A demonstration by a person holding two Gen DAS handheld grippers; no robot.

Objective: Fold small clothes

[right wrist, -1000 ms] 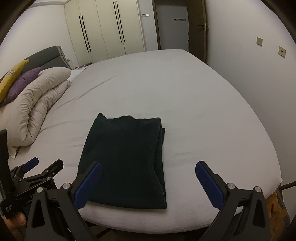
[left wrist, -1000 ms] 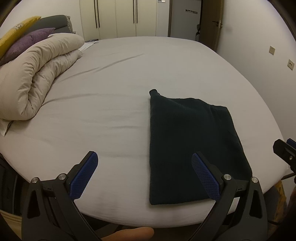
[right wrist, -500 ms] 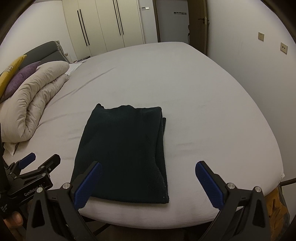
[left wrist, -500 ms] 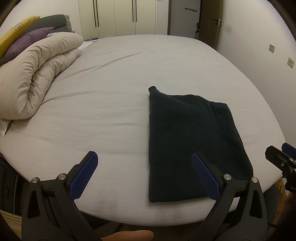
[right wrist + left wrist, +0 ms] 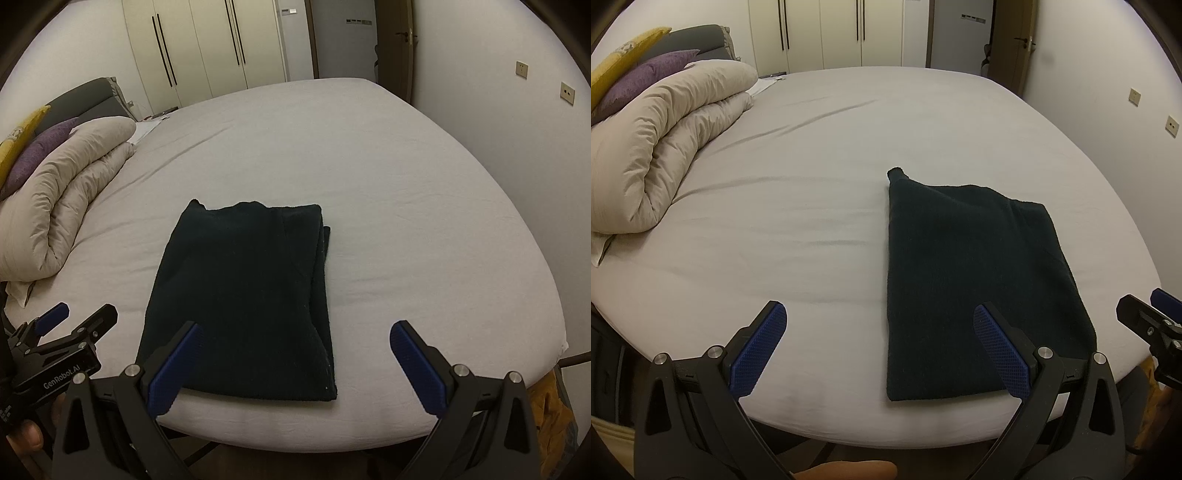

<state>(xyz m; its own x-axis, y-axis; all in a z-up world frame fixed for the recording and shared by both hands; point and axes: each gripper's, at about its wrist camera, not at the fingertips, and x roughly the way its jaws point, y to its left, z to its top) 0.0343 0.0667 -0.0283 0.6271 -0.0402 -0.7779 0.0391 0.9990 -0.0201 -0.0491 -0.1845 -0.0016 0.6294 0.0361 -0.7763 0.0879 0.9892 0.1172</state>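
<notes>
A dark green garment (image 5: 975, 280) lies folded into a flat rectangle on the grey bed sheet (image 5: 812, 184), near the front edge. It also shows in the right wrist view (image 5: 243, 295). My left gripper (image 5: 881, 332) is open and empty, above the bed's front edge, its right finger over the garment's near part. My right gripper (image 5: 295, 350) is open and empty, hovering over the garment's near right corner. Each gripper shows in the other's view: the right one (image 5: 1148, 325) at the right edge, the left one (image 5: 70, 325) at the lower left.
A rolled beige duvet (image 5: 661, 147) lies at the left of the bed, with purple (image 5: 646, 77) and yellow (image 5: 624, 55) pillows behind it. Wardrobes (image 5: 207, 48) and a door stand at the back. A wall runs along the right.
Both grippers have drawn back slightly and risen a little; the garment lies still and appears a bit farther off. Jaws stay open.
</notes>
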